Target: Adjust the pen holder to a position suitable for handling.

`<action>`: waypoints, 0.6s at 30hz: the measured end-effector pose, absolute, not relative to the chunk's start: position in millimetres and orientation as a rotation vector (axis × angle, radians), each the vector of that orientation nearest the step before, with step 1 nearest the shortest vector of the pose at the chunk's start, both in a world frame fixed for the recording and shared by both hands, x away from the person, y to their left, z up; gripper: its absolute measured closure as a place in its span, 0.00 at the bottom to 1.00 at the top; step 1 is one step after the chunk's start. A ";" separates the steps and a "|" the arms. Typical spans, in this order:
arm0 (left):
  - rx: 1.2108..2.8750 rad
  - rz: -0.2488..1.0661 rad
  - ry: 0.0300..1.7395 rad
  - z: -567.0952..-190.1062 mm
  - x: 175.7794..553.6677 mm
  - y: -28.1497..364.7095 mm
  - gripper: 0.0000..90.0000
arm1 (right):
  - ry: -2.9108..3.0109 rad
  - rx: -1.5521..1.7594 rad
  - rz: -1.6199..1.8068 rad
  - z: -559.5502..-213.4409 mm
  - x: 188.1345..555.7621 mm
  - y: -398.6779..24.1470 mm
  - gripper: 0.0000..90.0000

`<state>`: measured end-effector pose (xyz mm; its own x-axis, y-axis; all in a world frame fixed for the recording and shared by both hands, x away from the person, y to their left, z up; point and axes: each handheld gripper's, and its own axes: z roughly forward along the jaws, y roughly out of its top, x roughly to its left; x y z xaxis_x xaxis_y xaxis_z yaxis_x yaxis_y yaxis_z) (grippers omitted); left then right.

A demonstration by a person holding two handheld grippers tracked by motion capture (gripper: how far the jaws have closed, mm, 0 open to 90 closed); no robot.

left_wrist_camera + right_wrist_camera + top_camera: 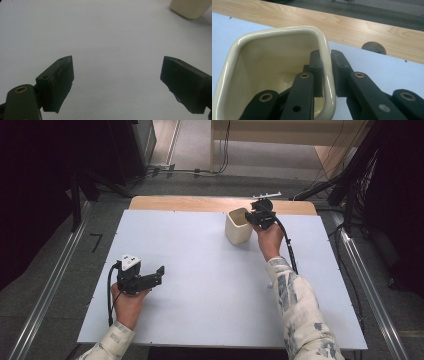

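A cream square cup (238,226) stands upright on the white table top (200,270) near the far edge. My right gripper (257,216) is shut on the cup's right wall (327,75), one jaw inside the cup and the other outside, both pressed on the rim. The cup (274,72) looks empty inside. My left gripper (160,274) rests low over the near left of the table, held by a hand, its jaws wide apart with only bare table between them (117,82). A corner of the cup (191,8) shows far off in the left gripper view.
A wooden strip (220,204) with a round hole (374,47) runs along the table's far edge. Metal rails (55,285) flank the table on the floor at both sides. Black cables trail from each gripper.
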<state>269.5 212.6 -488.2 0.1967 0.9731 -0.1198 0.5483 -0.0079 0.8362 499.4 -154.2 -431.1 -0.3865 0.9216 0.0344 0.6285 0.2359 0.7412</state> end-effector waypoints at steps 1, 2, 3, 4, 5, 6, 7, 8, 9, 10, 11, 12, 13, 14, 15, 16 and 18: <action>1.665 0.663 1.456 -488.2 269.5 212.6 0.14 | 2.107 1.419 0.955 -430.7 498.5 -154.3 0.87; 1.663 0.662 1.458 -488.6 269.8 212.6 0.14 | 2.111 1.417 0.949 -430.1 497.7 -154.5 0.87; 1.664 0.660 1.457 -488.7 270.0 212.7 0.14 | 2.111 1.417 0.949 -430.1 497.7 -154.5 0.87; 1.663 0.661 1.460 -488.6 269.9 213.0 0.14 | 2.123 1.407 0.936 -428.7 495.3 -155.2 0.87; 1.663 0.662 1.460 -488.5 269.9 213.0 0.14 | 2.129 1.401 0.933 -428.0 493.5 -155.4 0.87; 1.663 0.662 1.460 -488.5 269.9 213.0 0.14 | 2.129 1.401 0.933 -428.0 493.5 -155.4 0.87; 1.662 0.662 1.461 -488.5 269.9 212.9 0.14 | 2.146 1.386 0.931 -426.9 488.8 -156.2 0.87; 1.661 0.663 1.461 -488.5 269.8 212.9 0.14 | 2.157 1.376 0.930 -426.5 486.1 -156.8 0.87; 1.661 0.663 1.462 -488.5 269.8 212.5 0.14 | 2.163 1.370 0.932 -426.3 483.5 -157.5 0.87; 1.661 0.663 1.462 -488.5 269.8 212.5 0.14 | 2.163 1.370 0.932 -426.3 483.5 -157.5 0.87; 1.663 0.662 1.460 -488.6 269.8 212.0 0.14 | 2.177 1.368 0.938 -426.0 478.0 -159.7 0.87; 1.664 0.663 1.460 -488.6 269.8 211.9 0.14 | 2.181 1.365 0.940 -425.8 475.2 -161.1 0.87; 1.664 0.663 1.460 -488.6 269.8 211.9 0.14 | 2.181 1.365 0.940 -425.8 475.2 -161.1 0.87; 1.664 0.663 1.461 -488.5 269.6 211.7 0.14 | 2.189 1.360 0.944 -425.3 469.2 -164.4 0.87; 1.666 0.663 1.460 -488.5 269.6 211.6 0.14 | 2.191 1.357 0.946 -425.1 466.3 -166.4 0.87; 1.666 0.663 1.460 -488.5 269.6 211.6 0.14 | 2.193 1.359 0.951 -424.8 463.5 -168.5 0.87; 1.666 0.663 1.461 -488.4 269.5 211.4 0.14 | 2.201 1.357 0.954 -423.6 457.4 -172.8 0.87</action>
<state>269.5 211.4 -488.4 0.1937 0.9737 -0.1196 0.5515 -0.0072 0.8341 457.4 -172.8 -423.6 -0.4595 0.8877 0.0283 0.6273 0.3019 0.7179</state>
